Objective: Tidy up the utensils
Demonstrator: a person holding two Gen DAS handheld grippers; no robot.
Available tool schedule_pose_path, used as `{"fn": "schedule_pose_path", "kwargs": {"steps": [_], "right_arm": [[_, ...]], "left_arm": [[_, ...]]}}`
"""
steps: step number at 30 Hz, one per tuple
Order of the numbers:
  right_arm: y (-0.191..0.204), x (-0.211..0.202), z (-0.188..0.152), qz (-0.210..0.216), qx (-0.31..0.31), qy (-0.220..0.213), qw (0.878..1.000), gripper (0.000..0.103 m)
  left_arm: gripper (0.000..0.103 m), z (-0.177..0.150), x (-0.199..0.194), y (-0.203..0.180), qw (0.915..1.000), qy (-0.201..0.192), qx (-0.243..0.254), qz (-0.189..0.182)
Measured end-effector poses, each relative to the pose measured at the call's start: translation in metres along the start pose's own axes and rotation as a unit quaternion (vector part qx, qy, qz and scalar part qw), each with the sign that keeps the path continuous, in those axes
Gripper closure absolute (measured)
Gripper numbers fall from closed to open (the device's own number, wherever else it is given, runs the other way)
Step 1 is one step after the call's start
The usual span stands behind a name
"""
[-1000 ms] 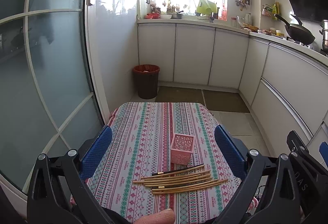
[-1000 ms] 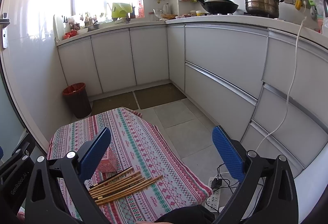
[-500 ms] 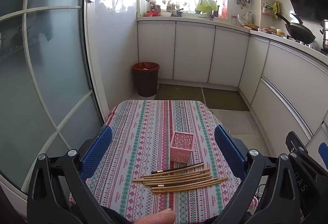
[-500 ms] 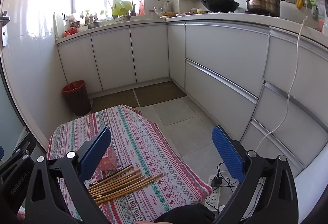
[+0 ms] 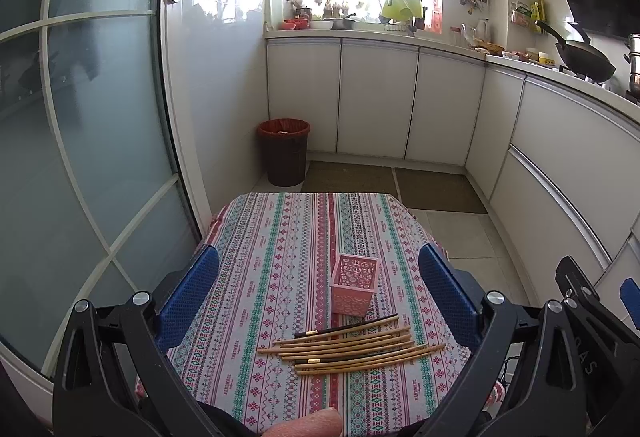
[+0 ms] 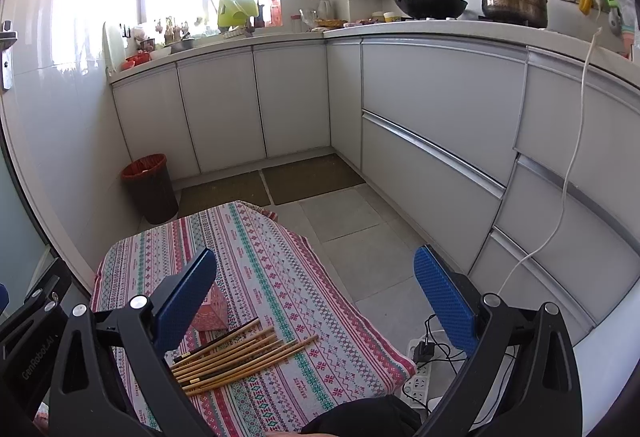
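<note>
Hidden: pink holder mostly behind the right gripper's left blue pad; its inside seems empty, though the left wrist view is too shallow to be sure. Chopsticks: loose bundle flat on the patterned tablecloth, just on the near side of the holder, well below both grippers. Left gripper: jaws wide apart, holding nothing, framing the holder. Right gripper: jaws wide apart, empty, over the cloth's right edge, right of the holder.

Chopsticks on table — before holder.
</note>
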State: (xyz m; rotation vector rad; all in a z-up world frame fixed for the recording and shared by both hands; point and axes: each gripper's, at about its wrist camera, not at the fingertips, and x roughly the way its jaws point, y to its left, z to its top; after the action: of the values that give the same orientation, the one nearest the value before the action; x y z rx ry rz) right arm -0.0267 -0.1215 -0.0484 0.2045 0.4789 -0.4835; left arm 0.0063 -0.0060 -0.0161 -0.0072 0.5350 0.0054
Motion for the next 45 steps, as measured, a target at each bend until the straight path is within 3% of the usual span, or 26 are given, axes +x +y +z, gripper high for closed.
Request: {"fn": "schedule_pose_path", "kwargs": {"steps": [45], "right_arm": [[0.0,0.009,0.0,0.0,0.001,0.016,1.0,0.007]], "left_arm": [[0.007,-0.001,0.013,0.002,0.9998,0.02,-0.005,0.0]]}}
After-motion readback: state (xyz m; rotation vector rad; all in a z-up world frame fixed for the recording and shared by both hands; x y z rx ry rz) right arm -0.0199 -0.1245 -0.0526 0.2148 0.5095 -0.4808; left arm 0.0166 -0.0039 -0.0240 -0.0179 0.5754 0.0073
